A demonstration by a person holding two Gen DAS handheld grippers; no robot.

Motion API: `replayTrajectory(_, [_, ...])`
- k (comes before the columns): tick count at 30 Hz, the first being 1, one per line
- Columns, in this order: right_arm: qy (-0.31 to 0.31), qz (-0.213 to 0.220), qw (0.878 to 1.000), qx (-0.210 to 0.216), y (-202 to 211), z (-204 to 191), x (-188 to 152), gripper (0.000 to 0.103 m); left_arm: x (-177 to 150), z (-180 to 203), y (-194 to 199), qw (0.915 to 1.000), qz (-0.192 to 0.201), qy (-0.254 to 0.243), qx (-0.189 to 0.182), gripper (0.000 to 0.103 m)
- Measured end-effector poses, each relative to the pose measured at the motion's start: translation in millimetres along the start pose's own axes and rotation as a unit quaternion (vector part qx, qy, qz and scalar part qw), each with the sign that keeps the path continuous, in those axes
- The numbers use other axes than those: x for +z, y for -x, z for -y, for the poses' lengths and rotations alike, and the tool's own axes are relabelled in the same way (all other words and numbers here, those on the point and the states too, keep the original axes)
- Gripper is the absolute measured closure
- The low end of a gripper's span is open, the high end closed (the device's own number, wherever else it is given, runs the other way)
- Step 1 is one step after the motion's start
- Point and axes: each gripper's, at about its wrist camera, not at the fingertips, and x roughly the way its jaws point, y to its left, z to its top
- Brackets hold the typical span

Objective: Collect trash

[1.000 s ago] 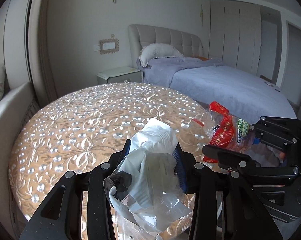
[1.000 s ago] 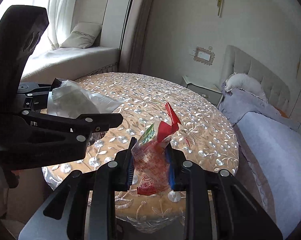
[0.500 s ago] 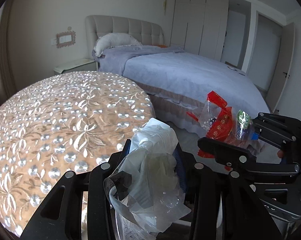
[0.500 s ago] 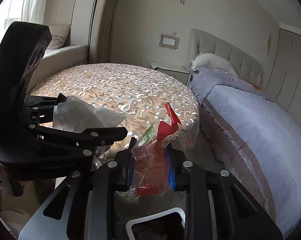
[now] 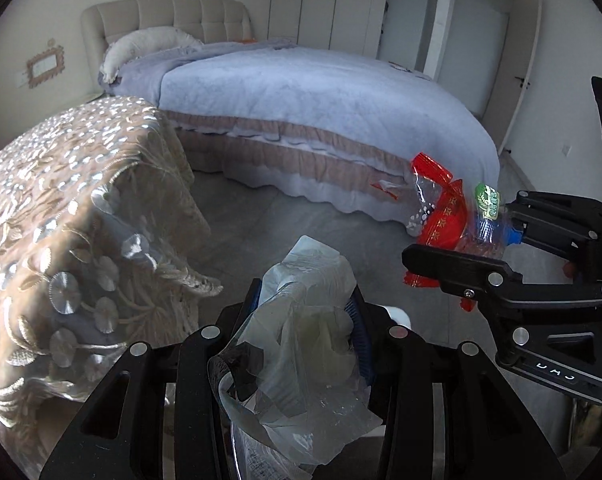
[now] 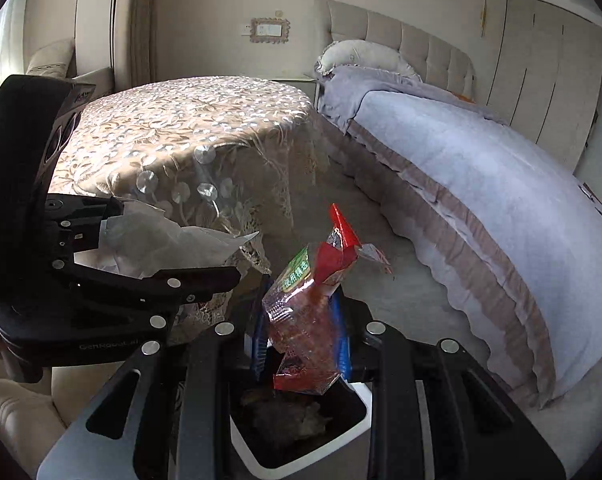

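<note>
Left gripper (image 5: 305, 304) clamps a clear bag (image 5: 297, 344). Right gripper (image 6: 301, 332) clamps a red wrapper (image 6: 309, 320), with a bin (image 6: 301, 420) just below it.

bin (image 6: 357, 426) contents indistinct, gripper-hidden

Gleaming between the jaws: crinkled clear plastic bag (image 5: 301, 344), glossy red wrapper (image 6: 305, 320). Lying beyond them: shiny embroidered tablecloth (image 6: 189, 132), matt quilted bedspread (image 5: 321, 96).

clear crumpled plastic bag (image 5: 301, 344) between left gripper (image 5: 305, 304) fingers (image 5: 359, 332) — red wrapper (image 5: 441, 216) at right
</note>
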Motion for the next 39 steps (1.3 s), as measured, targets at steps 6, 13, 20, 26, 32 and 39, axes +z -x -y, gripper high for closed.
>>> replayTrajectory(6, [-0.053,-0.052,0.997,0.036,-39,28,-33,0.074,-27,29,-61,0.9948,-0.089,-0.041,-0.029,0.062])
replayTrajectory(13, [-0.124,-0.115,0.983,0.076,-100,47,-68,0.074,-52,37,-126,0.977,-0.202,-0.038,-0.057,0.061])
replayTrajectory(20, [-0.156,-0.168,0.967,0.107,-142,48,-87,0.058,-62,29,-163,0.9624,-0.261,-0.022,-0.072,0.024])
replayTrajectory(26, [-0.166,-0.198,0.961,0.096,-159,55,-92,0.004,-64,26,-168,0.9557,-0.287,-0.013,-0.064,0.005])
replayTrajectory(32, [-0.165,-0.202,0.961,0.092,-163,56,-91,0.004,-65,20,-169,0.9547,-0.291,-0.011,-0.062,0.005])
replayTrajectory(39, [-0.164,-0.191,0.964,0.084,-152,59,-86,0.004,-59,14,-160,0.9583,-0.279,-0.005,-0.062,0.005])
